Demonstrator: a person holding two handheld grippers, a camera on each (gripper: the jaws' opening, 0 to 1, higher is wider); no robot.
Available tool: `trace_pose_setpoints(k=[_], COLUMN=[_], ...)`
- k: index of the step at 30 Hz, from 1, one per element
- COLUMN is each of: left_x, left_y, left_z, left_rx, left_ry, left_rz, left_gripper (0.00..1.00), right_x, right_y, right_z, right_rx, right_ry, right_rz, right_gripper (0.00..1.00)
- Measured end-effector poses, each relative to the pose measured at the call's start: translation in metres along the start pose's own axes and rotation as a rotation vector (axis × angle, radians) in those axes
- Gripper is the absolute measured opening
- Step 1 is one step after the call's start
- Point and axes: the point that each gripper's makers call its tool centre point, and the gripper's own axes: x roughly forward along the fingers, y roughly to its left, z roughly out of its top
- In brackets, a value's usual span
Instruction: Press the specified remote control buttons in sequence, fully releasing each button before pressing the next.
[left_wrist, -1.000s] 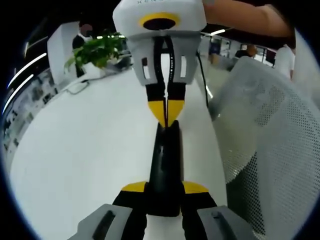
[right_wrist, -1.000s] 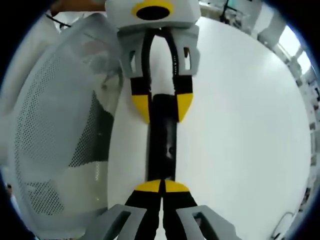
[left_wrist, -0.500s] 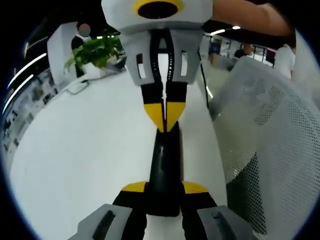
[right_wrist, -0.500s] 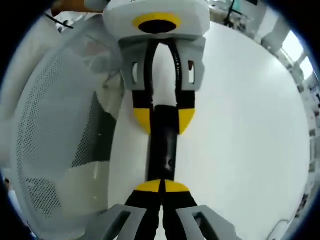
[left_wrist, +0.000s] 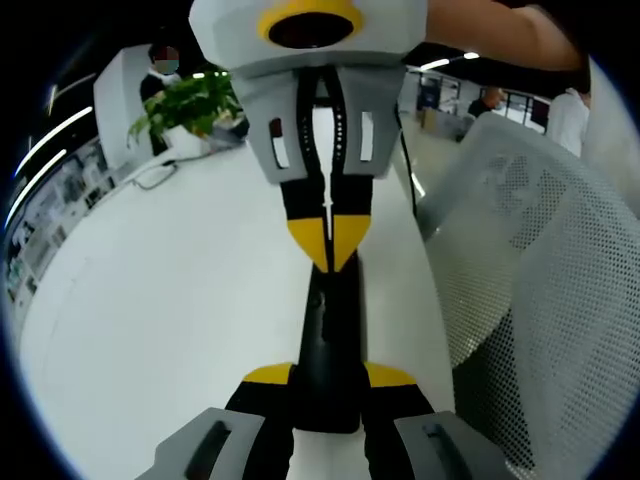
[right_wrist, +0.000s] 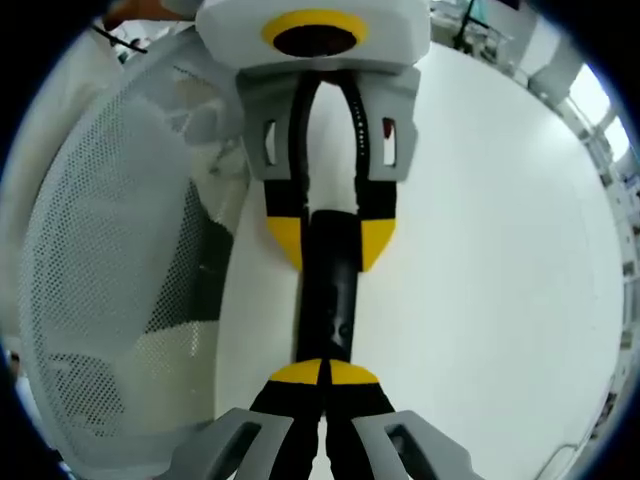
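A slim black remote control (left_wrist: 330, 340) is held over the white table (left_wrist: 170, 300). My left gripper (left_wrist: 330, 378) is shut on its near end, yellow tips on either side. My right gripper (left_wrist: 328, 248) comes down from the top of the left gripper view, shut, its joined yellow tips on the remote's far part. In the right gripper view the same remote (right_wrist: 330, 300) runs upward from my right gripper (right_wrist: 322, 373), whose tips are pressed together at its end. The left gripper (right_wrist: 330, 240) clamps its other end.
A white mesh chair back (left_wrist: 540, 280) stands close at the table's edge, also seen as the chair back (right_wrist: 110, 260). A green potted plant (left_wrist: 195, 100) sits at the far end of the table. People stand in the background (left_wrist: 165, 65).
The right gripper's shut tips have slid a little along the remote towards the left gripper, so each gripper looms larger in the other's view. The left gripper's hold is unchanged.
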Motion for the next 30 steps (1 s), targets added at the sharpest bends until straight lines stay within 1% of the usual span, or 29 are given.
trace_pose_setpoints(k=[6,12,30], left_x=[0.0001,0.0002,-0.0002], left_y=[-0.0005,-0.0010,-0.0003], left_z=[-0.0002,-0.0004,0.0002], left_rx=[-0.001,-0.003,-0.004], left_ry=[-0.002,-0.006,-0.011], left_rz=[0.001,0.002,0.002], left_gripper=[0.24,0.24,0.24], right_x=[0.0061,0.0065,0.0058], right_y=[0.0005,-0.0004,0.0009], right_z=[-0.0025,-0.0030,-0.0019], right_rx=[-0.005,0.003,-0.009], right_ry=[0.013,0.009,0.028], right_rz=[0.007,0.012,0.008], right_gripper=[0.00,0.00,0.00])
